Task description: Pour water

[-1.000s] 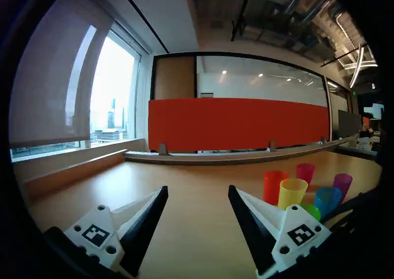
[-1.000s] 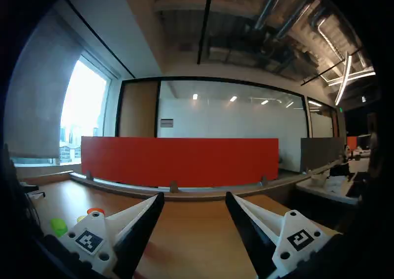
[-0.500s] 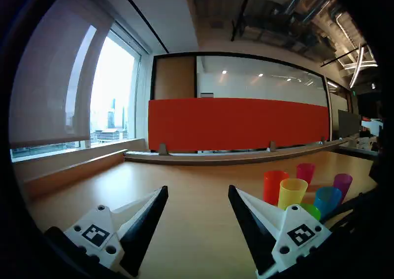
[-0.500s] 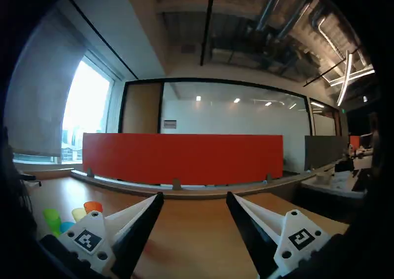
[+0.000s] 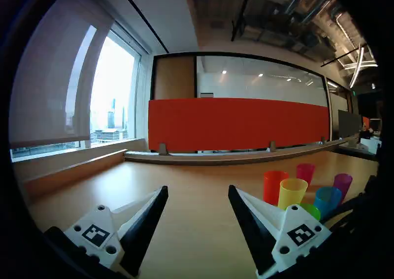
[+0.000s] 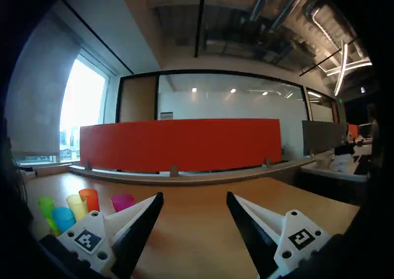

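The cups (image 5: 291, 191) stood bunched on the desk (image 5: 197, 170), at four o'clock from the left gripper (image 5: 197, 188) and eight o'clock from the right gripper (image 6: 193, 194), both spread apart and empty, so grabbing one cup risked toppling its close neighbours.

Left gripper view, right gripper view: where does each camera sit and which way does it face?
Left gripper view: on the left gripper, low over the table, facing the red divider; its open fingers show, cups at right.
Right gripper view: on the right gripper, open fingers showing, same facing; cups at left.
Shared: table, divider, cups.
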